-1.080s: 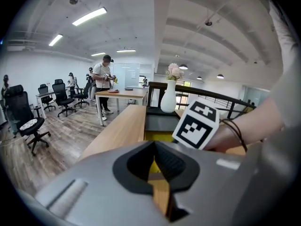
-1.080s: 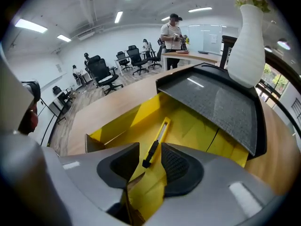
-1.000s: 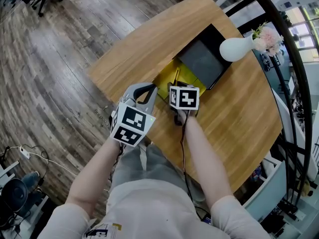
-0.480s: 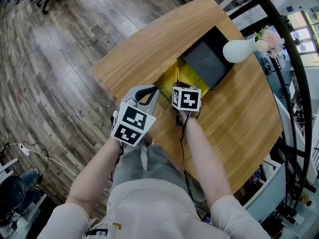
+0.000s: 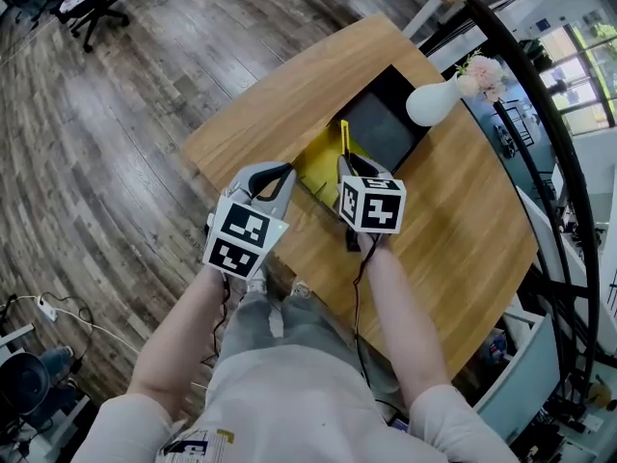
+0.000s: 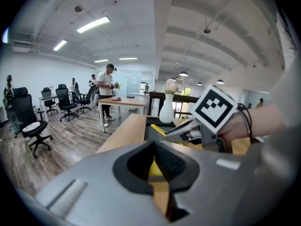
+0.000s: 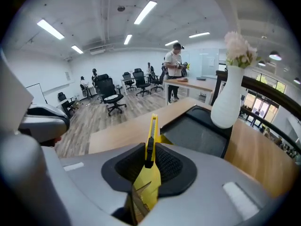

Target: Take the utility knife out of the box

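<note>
Working over a round wooden bench (image 5: 463, 230). On it, toward the far side, a black rectangular box (image 5: 386, 123), yellow in its near half, and just right of that a white ceramic vase of pink flowers (image 5: 429, 102).

Hovering the left hand-held gripper (image 5: 278, 174) by the box's near-left corner, jaws only a narrow slit apart, nothing between them.

Clamping the right hand-held gripper (image 5: 349, 167) on the slim yellow utility knife (image 7: 151, 135) with its black slider, jaws having just closed onto the handle, nose of the knife pointing to the far side. Holding that knife above the yellow half of the box, apparently clear of it.

Seemingly midway through the lift-out. Next, probably: draw the knife toward the near edge, stay well apart from the vase, set down on bare wood, then open the jaws.
</note>
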`<state>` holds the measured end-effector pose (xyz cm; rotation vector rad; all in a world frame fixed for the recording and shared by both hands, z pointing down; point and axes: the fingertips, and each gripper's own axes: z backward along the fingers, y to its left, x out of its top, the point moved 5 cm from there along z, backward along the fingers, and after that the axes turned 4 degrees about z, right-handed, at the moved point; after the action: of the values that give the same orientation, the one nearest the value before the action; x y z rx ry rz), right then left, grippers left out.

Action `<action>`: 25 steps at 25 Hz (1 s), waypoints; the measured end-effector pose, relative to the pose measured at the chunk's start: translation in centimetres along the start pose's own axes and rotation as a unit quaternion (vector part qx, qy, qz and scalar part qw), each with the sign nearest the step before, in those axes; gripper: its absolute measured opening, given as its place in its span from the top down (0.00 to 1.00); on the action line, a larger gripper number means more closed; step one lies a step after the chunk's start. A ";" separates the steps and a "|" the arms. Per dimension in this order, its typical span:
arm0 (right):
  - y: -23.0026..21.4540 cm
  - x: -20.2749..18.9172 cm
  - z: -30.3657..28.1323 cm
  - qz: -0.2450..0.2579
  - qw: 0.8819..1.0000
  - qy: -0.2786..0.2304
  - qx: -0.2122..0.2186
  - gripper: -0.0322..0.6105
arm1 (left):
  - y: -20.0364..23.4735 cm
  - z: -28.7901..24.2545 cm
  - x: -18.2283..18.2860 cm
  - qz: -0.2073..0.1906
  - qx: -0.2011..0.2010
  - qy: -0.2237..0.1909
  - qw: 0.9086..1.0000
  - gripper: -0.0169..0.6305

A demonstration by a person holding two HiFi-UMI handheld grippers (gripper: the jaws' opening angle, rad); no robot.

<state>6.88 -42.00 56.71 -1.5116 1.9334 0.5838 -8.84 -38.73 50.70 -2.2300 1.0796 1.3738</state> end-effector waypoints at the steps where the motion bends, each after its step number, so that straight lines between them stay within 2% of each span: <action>1: 0.0 0.8 1.3 0.004 1.000 -0.014 0.000 0.84 | -0.5 0.6 0.7 -0.004 0.001 -0.005 1.000 0.97; 5: 0.1 3.7 6.9 0.004 0.997 -0.074 0.008 0.84 | -2.4 3.0 3.6 -0.023 0.009 -0.034 0.999 0.97; 10: 0.3 6.5 15.1 -0.011 0.988 -0.153 0.033 0.84 | -5.4 7.2 7.1 -0.070 0.016 -0.056 0.996 0.97; 14: -0.2 8.0 22.1 0.019 0.978 -0.206 0.025 0.84 | -8.7 10.7 9.7 -0.090 0.012 -0.088 0.992 0.97; 19: 0.7 9.4 29.0 0.085 0.956 -0.280 -0.010 0.84 | -11.4 14.7 13.2 -0.093 -0.016 -0.136 0.986 0.97; 25: 1.5 8.8 36.3 0.103 0.935 -0.339 -0.010 0.84 | -15.4 19.2 16.7 -0.128 -0.018 -0.194 0.972 0.97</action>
<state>11.00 -23.49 24.53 -0.9328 1.5362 1.0574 -5.31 -24.28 24.94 -1.9248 0.6142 1.6268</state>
